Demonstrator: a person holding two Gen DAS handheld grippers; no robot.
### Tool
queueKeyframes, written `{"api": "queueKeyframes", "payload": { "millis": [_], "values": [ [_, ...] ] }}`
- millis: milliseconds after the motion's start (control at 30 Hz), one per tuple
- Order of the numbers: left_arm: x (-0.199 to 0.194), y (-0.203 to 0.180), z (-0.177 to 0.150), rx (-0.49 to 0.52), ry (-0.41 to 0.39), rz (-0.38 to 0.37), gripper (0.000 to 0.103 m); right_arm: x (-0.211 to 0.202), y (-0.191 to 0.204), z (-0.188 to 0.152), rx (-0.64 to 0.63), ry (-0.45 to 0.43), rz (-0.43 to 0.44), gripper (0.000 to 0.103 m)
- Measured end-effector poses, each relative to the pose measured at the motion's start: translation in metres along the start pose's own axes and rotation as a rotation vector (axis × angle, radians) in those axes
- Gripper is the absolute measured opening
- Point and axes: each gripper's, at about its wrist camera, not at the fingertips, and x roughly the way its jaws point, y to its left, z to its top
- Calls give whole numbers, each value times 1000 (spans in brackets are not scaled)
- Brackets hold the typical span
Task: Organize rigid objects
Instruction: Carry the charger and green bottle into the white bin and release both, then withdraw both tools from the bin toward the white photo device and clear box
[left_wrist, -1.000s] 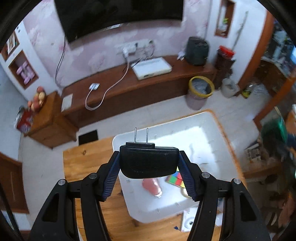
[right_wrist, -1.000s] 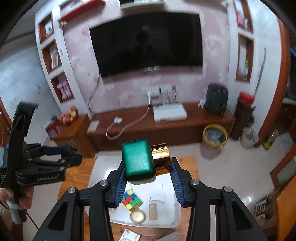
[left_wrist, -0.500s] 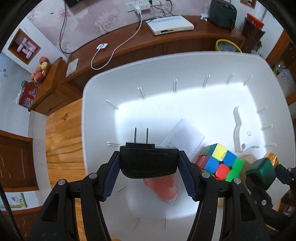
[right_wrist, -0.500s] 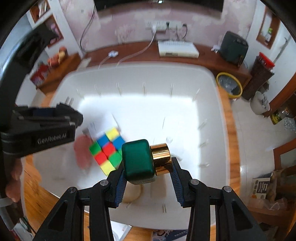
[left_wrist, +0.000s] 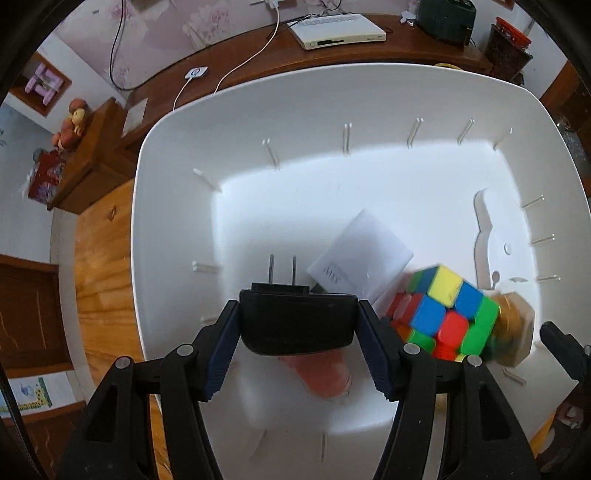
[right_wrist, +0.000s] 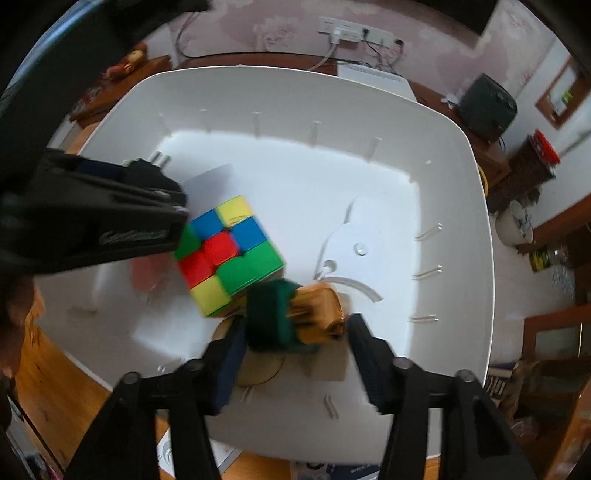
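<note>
Both grippers point steeply down into a white tub (left_wrist: 173, 155) that stands on a wooden desk (left_wrist: 99, 266). The left gripper (left_wrist: 297, 321) has its jaws clamped on a black plug adapter (left_wrist: 295, 317), one pad on each end of the body, with the two metal prongs pointing away from the camera; the adapter hangs above the tub floor. The right gripper (right_wrist: 293, 350) has its jaws opening: the green-and-gold bottle (right_wrist: 291, 314) lies blurred between them, with a clear gap on the right side, while contact on the left side cannot be told. The bottle is low in the near part of the tub, touching or just beside a multicoloured puzzle cube (right_wrist: 227, 254), and above a round tan disc (right_wrist: 258, 365) on the tub floor. Also in the tub are a white flat box (left_wrist: 364, 254) behind the cube, a pink object (left_wrist: 325, 373) beneath the adapter, and a white moulded piece (right_wrist: 351, 243) to the right of the cube.
</note>
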Motion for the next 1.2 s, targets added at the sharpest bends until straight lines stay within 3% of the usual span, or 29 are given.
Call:
{"api": "queueKeyframes", "payload": {
  "millis": [167, 333, 700, 1200],
  "values": [
    [-18, 6, -10, -23, -49, -45, 87, -16, 11, -10, -26, -49, -14, 66],
    [-45, 17, -25, -67, -100, -112, 99, -41, 16, -26, 3, -105, -6, 66],
    [-106, 45, -71, -123, -183, -221, 99, -98, 19, -59, 152, -193, 36, 66],
    [-195, 62, -145, -35, -329, -329, 100, -209, 15, -112, 260, -362, 25, 66]
  ]
}}
